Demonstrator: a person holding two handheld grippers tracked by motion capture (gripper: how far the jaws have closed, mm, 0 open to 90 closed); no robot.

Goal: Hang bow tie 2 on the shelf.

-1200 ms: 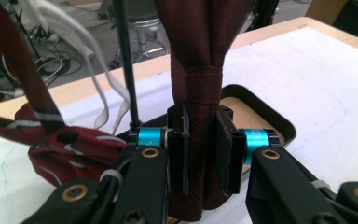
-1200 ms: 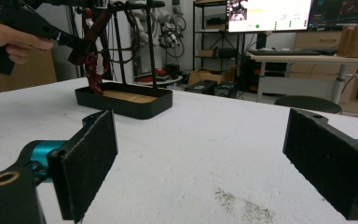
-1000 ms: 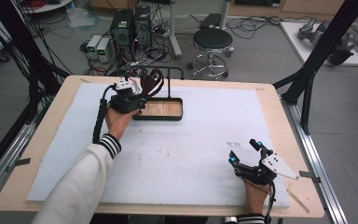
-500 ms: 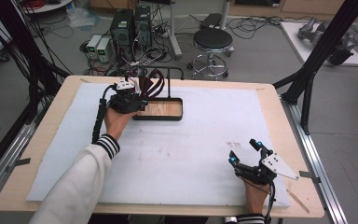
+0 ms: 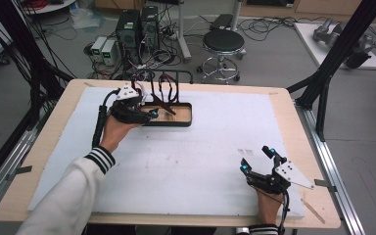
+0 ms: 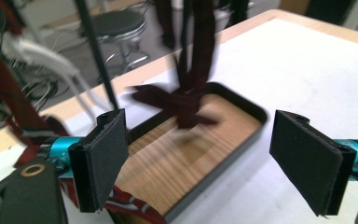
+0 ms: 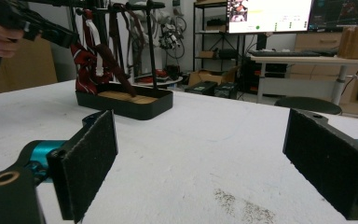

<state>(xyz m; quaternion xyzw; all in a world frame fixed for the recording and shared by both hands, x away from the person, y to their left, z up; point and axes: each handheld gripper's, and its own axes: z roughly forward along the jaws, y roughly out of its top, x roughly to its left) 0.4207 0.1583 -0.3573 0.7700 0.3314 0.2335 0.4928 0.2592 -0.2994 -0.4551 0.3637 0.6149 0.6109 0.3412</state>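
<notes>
A black rack (image 5: 169,73) rises from a black tray (image 5: 186,122) with a wooden floor, at the far middle of the table. Dark maroon ties (image 5: 164,95) hang from its bar down into the tray. My left gripper (image 5: 149,111) hovers at the tray's left end, open, nothing between its pads. In the left gripper view (image 6: 205,154), a blurred maroon tie (image 6: 186,105) hangs ahead over the tray's rim (image 6: 256,119), and a red striped tie (image 6: 9,93) lies at left. My right gripper (image 5: 257,158) rests open near the front right, far from the rack (image 7: 135,109).
A white mat (image 5: 215,147) covers the wooden table (image 5: 284,98). Beyond the far edge stand a round stool (image 5: 223,44) and computer cases (image 5: 137,24) on the floor. Black frame posts (image 5: 333,63) rise at the table's right and left corners.
My left gripper has drawn back a little from the rack toward the near side. The maroon tie in front of it is blurred, as if swinging. The right gripper has stayed put.
</notes>
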